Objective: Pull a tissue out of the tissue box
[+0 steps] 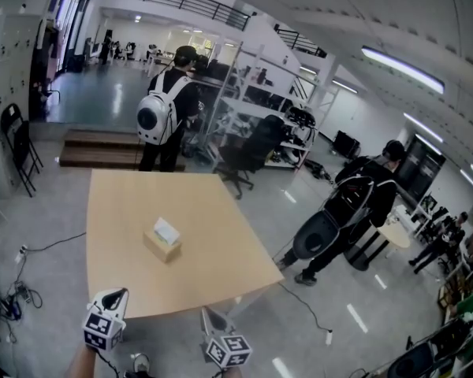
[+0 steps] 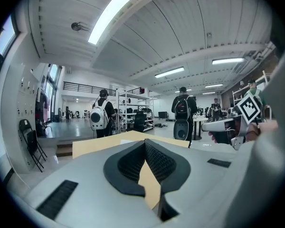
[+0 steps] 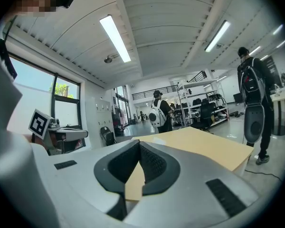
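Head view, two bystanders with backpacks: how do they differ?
The person at the table's far end wears a white backpack; the person on the right wears a dark backpack. The first stands right against the table; the second stands on open floor off its right side, apart from it. Both wear dark clothes and have their backs to the camera.

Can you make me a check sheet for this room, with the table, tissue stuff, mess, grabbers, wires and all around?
Surface: table, light wood.
Job's things: tissue box near the table's middle, tissue sticking up from it.
Clutter: nothing seen on the table.
Grippers: left hand-held gripper and right hand-held gripper both shut, empty, near the table's front edge, away from the box.
Cables: cables on the floor at left, one cable at right.
Surroundings: person with a white backpack, another person, shelves, office chair.
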`<state>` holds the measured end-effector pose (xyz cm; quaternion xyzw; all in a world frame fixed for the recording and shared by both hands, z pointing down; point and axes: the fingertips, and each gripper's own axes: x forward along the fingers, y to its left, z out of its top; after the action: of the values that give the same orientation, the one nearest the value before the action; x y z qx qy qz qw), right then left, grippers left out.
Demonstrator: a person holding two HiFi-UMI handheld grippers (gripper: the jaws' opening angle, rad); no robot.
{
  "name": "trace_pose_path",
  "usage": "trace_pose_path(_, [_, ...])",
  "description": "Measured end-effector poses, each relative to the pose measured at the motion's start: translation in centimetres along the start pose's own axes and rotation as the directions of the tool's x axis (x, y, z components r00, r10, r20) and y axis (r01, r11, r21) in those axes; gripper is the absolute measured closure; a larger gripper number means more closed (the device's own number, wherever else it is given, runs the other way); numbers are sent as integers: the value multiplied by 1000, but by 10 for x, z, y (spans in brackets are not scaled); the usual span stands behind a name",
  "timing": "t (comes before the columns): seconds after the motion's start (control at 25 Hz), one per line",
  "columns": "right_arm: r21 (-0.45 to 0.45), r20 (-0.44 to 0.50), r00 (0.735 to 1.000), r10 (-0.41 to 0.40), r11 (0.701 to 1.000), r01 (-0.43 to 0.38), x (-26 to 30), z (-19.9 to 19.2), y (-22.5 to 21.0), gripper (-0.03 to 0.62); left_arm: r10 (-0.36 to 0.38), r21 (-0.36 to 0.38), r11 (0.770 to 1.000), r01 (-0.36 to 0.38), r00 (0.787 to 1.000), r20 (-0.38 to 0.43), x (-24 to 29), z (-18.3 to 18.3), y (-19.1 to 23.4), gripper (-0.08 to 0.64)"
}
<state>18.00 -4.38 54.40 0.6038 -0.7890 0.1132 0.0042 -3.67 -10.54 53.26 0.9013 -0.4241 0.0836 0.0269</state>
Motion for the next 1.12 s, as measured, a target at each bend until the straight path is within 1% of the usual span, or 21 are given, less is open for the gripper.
trace_pose_path(0.24, [-17,-4,1000,-11,1000,11,46,16,-15,581,-8,-19,1000,8,1000,-8,39,-1,32,552])
trace_pose_path(0.48, [-26,-23,1000,-10,1000,9,97,22,-18,581,-5,-30,1000,5,1000,-9,74,2,71,552])
trace_pose_path(0.8, [-23,-31,999,-23,999,23,151,28,-27,581,-14,-32,999,14,1000,-5,115,6,112,552])
trace_pose_path(1.12, [-29,-35,999,-29,999,28,185,33,-34,581,-26,-35,999,25,1000,-15,139,4,132,552])
